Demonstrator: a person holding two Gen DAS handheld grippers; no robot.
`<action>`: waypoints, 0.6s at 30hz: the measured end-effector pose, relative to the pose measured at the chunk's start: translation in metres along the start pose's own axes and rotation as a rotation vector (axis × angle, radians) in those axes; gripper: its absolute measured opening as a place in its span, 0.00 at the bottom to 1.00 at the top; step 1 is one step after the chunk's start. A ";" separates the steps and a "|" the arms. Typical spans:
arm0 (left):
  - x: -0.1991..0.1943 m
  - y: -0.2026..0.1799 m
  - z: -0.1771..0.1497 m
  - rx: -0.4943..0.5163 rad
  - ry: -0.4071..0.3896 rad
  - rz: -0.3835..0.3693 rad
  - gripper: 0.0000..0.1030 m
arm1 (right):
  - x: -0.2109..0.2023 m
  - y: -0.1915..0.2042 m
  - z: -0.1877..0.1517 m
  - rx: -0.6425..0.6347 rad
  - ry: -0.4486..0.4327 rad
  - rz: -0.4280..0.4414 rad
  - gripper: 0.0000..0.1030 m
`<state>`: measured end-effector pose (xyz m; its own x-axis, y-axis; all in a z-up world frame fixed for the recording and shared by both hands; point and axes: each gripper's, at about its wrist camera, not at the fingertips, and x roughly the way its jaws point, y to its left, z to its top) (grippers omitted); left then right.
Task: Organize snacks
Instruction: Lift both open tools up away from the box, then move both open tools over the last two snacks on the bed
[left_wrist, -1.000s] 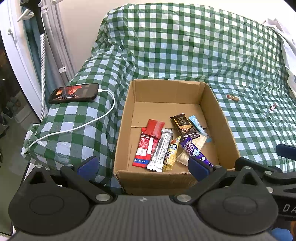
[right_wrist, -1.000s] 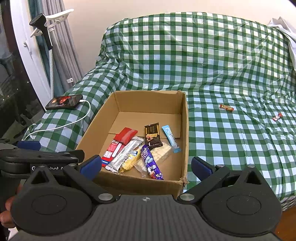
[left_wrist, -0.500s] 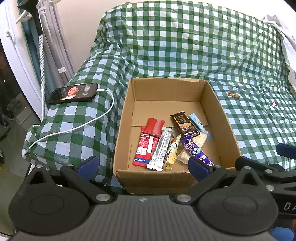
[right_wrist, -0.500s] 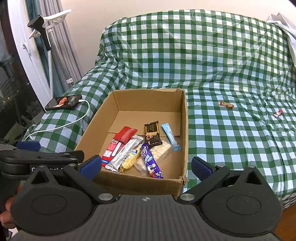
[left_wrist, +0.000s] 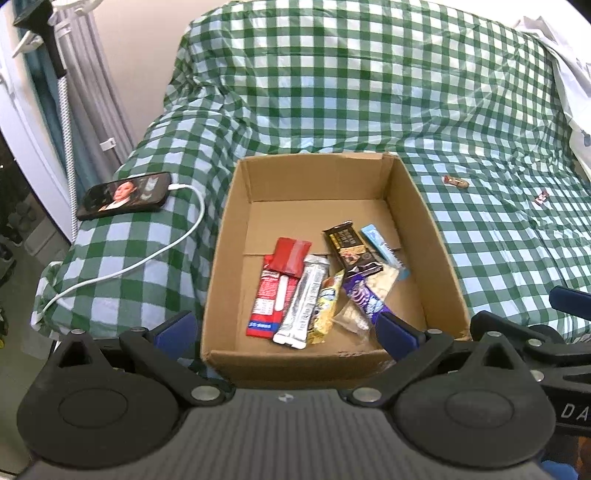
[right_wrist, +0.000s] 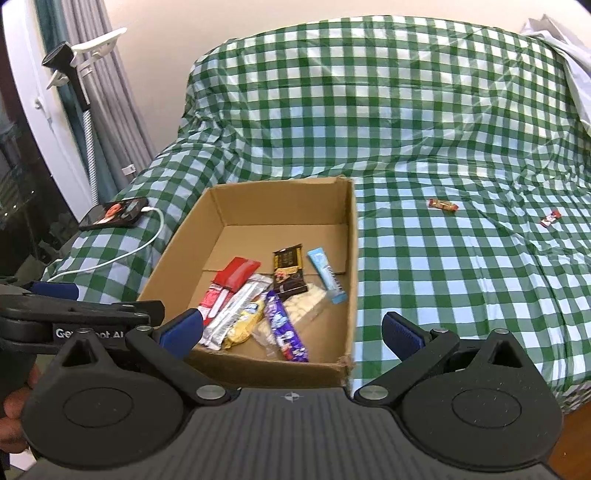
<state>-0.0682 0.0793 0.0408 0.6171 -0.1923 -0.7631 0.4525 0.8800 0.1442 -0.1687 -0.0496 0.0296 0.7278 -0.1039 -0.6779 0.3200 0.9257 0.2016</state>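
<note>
A: Where are the snacks?

B: Most lie in the box (right_wrist: 349, 236) on the checked cover (right_wrist: 424, 129), heaped toward its near end. 2 small wrapped ones are out on the cover to the right, well apart from the box: a candy (right_wrist: 442, 205) and a red sweet (right_wrist: 550, 218) beyond it.

A: And the tools?

B: The right tool (right_wrist: 291, 332) is spread wide with nothing in it, hanging over the box's near wall. The left tool (left_wrist: 284, 330) is the same, wide and empty.

A: What could go wrong?

B: I'd judge the 2 strays the risk. They are small and flat on soft, wrinkled cloth, so a pinch may catch fabric with the wrapper or slide off it. Reaching right past the box, a tool could also clip the torn near corner and shove the box. The phone (left_wrist: 125, 195) and its cable (left_wrist: 147, 258) sit left, near the edge; a snag there could drag it off.
</note>
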 end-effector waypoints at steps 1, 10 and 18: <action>0.001 -0.004 0.003 0.005 0.004 -0.003 1.00 | 0.001 -0.005 0.000 0.007 -0.002 -0.005 0.99; 0.020 -0.057 0.043 0.083 0.030 -0.063 1.00 | -0.001 -0.081 0.010 0.143 -0.048 -0.122 0.99; 0.051 -0.127 0.104 0.178 0.013 -0.115 1.00 | -0.006 -0.182 0.025 0.233 -0.118 -0.299 0.99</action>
<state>-0.0280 -0.0875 0.0490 0.5469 -0.2800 -0.7890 0.6265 0.7620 0.1639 -0.2165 -0.2267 0.0143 0.6419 -0.4106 -0.6476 0.6479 0.7420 0.1718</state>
